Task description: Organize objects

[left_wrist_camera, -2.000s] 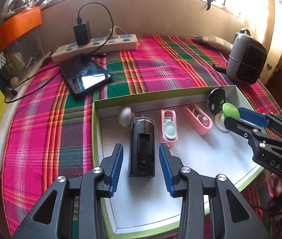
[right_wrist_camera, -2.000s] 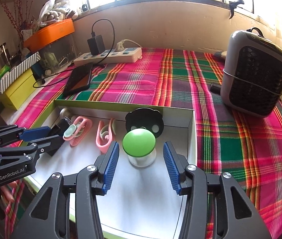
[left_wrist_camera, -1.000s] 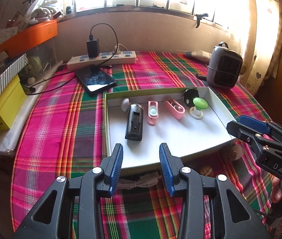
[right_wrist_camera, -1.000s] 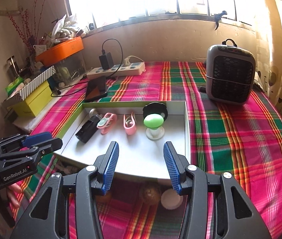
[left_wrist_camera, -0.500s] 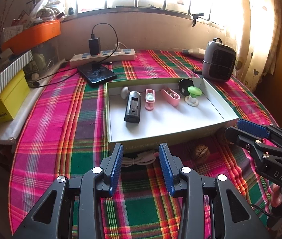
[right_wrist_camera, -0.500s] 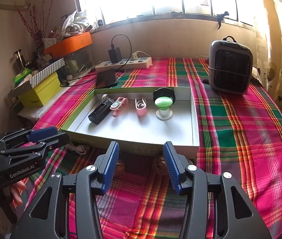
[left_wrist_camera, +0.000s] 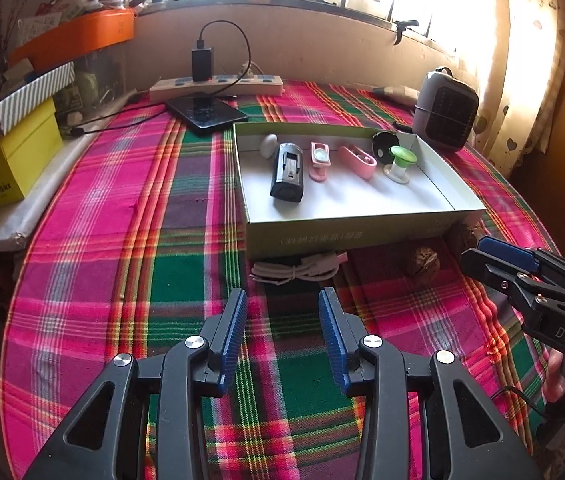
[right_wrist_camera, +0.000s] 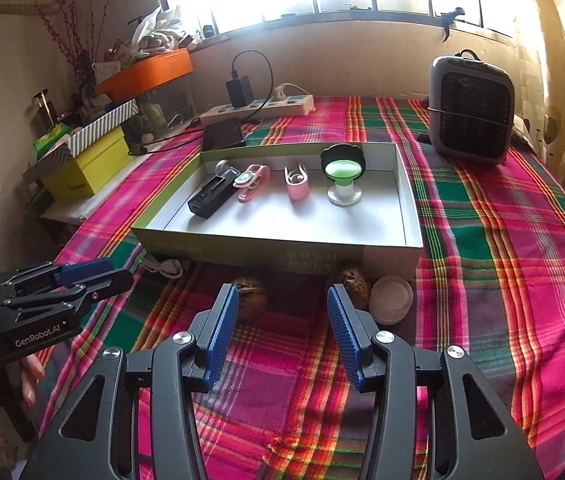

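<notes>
Green-walled, the box [left_wrist_camera: 362,232] on the plaid tabletop [left_wrist_camera: 122,240] already holds a row along its far side: black case [left_wrist_camera: 287,172], two pink clips [left_wrist_camera: 320,156], green knob [left_wrist_camera: 400,162]. Outside, just beside the near wall, a white cable [left_wrist_camera: 298,270], two walnuts [right_wrist_camera: 251,300] and a white cap [right_wrist_camera: 391,298] are left, so the job is judged partly done. Both the left hand-held gripper [left_wrist_camera: 282,332] and the right hand-held gripper [right_wrist_camera: 282,332] are held apart and empty, short of these. The box wall shades the walnuts; a phone [left_wrist_camera: 206,114] and heater [left_wrist_camera: 446,114] lie beyond.
</notes>
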The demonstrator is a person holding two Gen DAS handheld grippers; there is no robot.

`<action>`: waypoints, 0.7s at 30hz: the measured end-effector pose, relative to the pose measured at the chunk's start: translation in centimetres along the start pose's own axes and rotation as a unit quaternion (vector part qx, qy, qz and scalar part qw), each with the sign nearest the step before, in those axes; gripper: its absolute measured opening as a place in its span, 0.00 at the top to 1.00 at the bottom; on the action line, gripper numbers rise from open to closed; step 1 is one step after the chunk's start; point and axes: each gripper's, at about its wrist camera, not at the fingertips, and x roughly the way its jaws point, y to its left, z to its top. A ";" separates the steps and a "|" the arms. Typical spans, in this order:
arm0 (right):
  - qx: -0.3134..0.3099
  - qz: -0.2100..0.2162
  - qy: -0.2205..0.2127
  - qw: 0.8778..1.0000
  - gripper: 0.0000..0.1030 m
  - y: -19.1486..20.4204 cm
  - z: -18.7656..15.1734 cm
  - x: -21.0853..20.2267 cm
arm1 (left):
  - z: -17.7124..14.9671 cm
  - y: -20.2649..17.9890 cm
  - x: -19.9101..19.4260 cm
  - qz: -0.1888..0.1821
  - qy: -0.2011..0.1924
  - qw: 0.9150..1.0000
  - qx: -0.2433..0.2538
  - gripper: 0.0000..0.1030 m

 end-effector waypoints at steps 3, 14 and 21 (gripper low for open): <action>-0.003 0.004 0.004 1.000 0.53 0.3 -0.2 0.1 | -0.3 0.4 0.5 -0.003 0.009 1.000 -0.007 0.65; -0.028 0.022 0.033 0.999 0.53 1.8 0.0 1.8 | 0.8 1.2 2.1 -0.012 0.017 1.000 0.004 0.65; -0.039 0.027 0.046 0.998 0.53 2.1 0.5 3.0 | 1.7 1.1 2.5 -0.026 0.017 0.999 0.032 0.65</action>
